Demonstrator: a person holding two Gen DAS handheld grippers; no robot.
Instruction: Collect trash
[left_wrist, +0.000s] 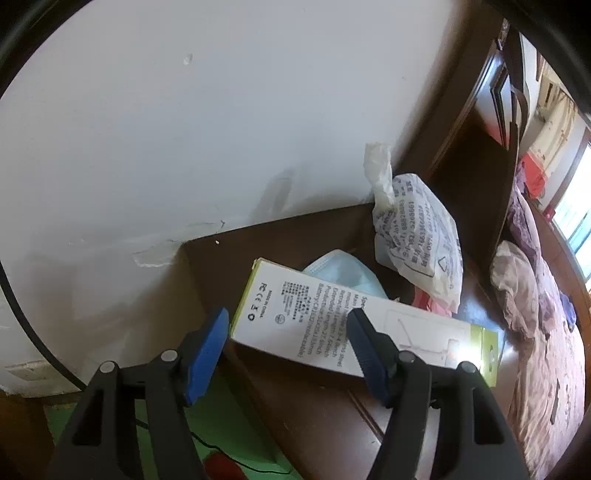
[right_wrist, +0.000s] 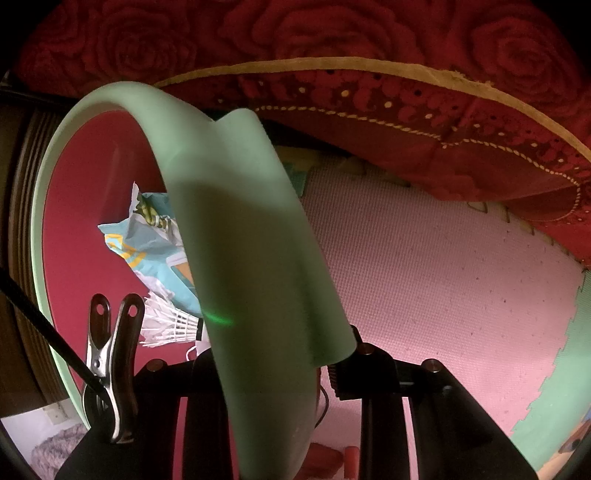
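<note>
A long white carton with green ends (left_wrist: 314, 325) lies on a dark wooden bedside top (left_wrist: 325, 413). My left gripper (left_wrist: 288, 317) hangs just over the carton's near end, open, its blue pads (left_wrist: 207, 354) apart and not pressing on it. Behind the carton lie a pale blue face mask (left_wrist: 340, 273) and a crumpled white printed bag (left_wrist: 417, 236). My right gripper (right_wrist: 277, 354) is shut on the pale green rim of a trash bin (right_wrist: 236, 221) with a red inside. In the bin lie a blue snack wrapper (right_wrist: 155, 251) and a white shuttlecock (right_wrist: 166, 325).
A white wall (left_wrist: 221, 129) rises right behind the bedside top. A bed with purple bedding (left_wrist: 535, 295) is at the right. A metal clip (right_wrist: 110, 365) sits on the bin rim. Below the bin are a pink foam mat (right_wrist: 443, 288) and a red bedcover (right_wrist: 406, 122).
</note>
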